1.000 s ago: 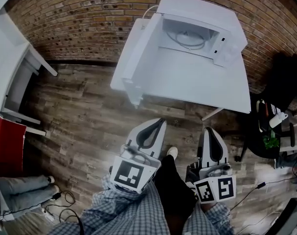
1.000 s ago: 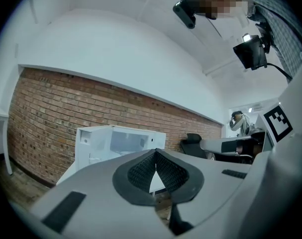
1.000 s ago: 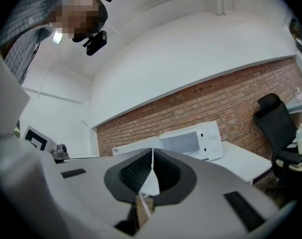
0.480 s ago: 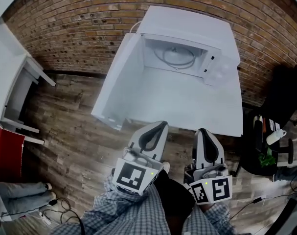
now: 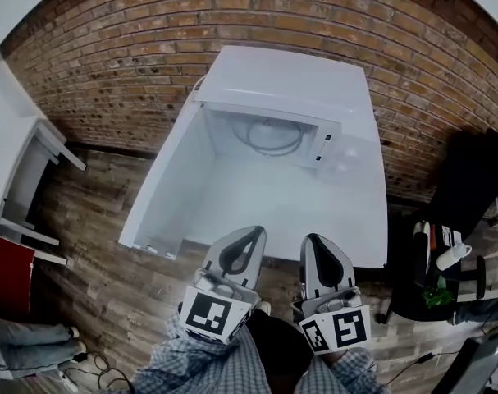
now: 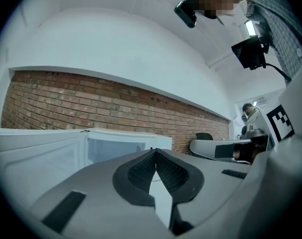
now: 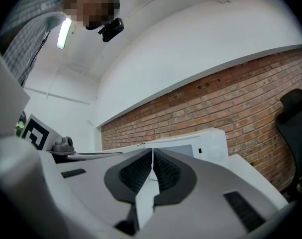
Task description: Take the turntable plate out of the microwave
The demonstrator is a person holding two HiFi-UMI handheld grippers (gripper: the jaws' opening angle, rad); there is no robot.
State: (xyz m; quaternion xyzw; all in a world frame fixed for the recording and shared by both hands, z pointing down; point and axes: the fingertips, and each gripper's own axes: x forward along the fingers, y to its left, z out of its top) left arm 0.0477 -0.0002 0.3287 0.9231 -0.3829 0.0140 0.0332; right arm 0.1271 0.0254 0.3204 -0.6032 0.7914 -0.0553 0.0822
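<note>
Brick wall (image 5: 109,48) spans the far side. White table (image 5: 359,228) stands before it and carries the microwave (image 5: 298,76), whose door (image 5: 162,191) is swung open to the left. Turntable plate (image 5: 272,136) lies inside the cavity. Left gripper (image 5: 254,231) and right gripper (image 5: 313,239) hover side by side at the near table edge, both clenched on nothing.

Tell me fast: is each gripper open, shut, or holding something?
Left gripper: jaws shut, nothing held.
Right gripper: jaws shut, nothing held.
</note>
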